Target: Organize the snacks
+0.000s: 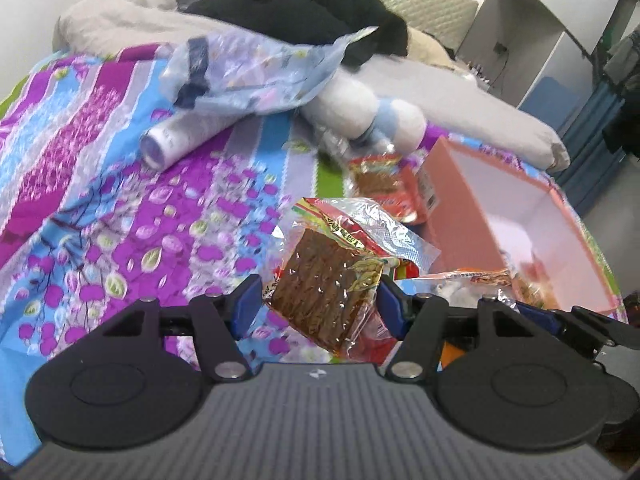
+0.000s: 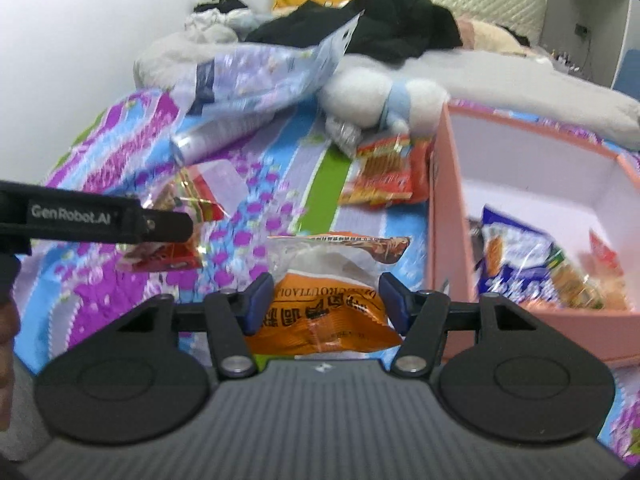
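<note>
Pink box (image 2: 440,208) on bed (image 1: 120,208), open-topped, holds a blue-white snack bag (image 2: 516,256) plus other packets. Left gripper (image 1: 318,300) clamps brown snack pack (image 1: 324,280), tilted, long axis running away from the camera. Right gripper (image 2: 326,300) clamps orange snack pack (image 2: 320,312), just left of the box, clear end pointing away. Red packets (image 2: 384,176) lie beside the box wall.
</note>
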A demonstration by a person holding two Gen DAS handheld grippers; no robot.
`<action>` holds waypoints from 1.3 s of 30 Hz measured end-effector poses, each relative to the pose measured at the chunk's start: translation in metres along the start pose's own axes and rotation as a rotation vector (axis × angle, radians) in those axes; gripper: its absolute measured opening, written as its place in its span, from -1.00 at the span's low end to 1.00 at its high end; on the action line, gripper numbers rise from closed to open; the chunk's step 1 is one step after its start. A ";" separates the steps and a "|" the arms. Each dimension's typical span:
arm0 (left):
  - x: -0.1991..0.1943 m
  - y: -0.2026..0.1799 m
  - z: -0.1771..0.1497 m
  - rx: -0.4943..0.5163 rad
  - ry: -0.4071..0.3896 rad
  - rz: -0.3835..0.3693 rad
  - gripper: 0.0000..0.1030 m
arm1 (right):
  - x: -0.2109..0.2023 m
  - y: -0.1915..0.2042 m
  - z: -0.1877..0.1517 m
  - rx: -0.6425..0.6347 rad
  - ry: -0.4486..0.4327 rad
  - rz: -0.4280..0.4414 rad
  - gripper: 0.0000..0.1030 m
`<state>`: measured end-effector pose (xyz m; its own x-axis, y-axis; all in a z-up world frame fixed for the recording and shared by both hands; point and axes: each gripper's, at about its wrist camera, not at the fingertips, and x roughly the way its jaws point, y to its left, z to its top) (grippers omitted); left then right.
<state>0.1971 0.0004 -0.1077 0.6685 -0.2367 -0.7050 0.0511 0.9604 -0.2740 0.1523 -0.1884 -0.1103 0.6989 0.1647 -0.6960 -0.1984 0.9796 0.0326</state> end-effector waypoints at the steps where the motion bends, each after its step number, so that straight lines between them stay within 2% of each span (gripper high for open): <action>1: -0.002 -0.004 0.004 0.001 -0.005 -0.001 0.30 | -0.004 -0.003 0.005 0.004 -0.008 -0.003 0.19; 16: -0.038 -0.077 0.065 0.029 -0.097 -0.095 0.30 | -0.061 -0.050 0.064 0.057 -0.142 -0.043 0.19; 27: -0.050 -0.143 0.106 0.072 -0.142 -0.195 0.30 | -0.102 -0.100 0.097 0.092 -0.267 -0.128 0.19; 33: -0.034 -0.187 0.108 0.122 -0.123 -0.227 0.30 | -0.101 -0.138 0.095 0.127 -0.253 -0.181 0.19; 39: 0.005 -0.224 0.100 0.171 -0.057 -0.241 0.30 | -0.084 -0.177 0.078 0.192 -0.193 -0.220 0.19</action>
<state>0.2635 -0.2016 0.0158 0.6623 -0.4565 -0.5941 0.3341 0.8897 -0.3112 0.1823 -0.3667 -0.0016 0.8314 -0.0521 -0.5532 0.0916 0.9948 0.0439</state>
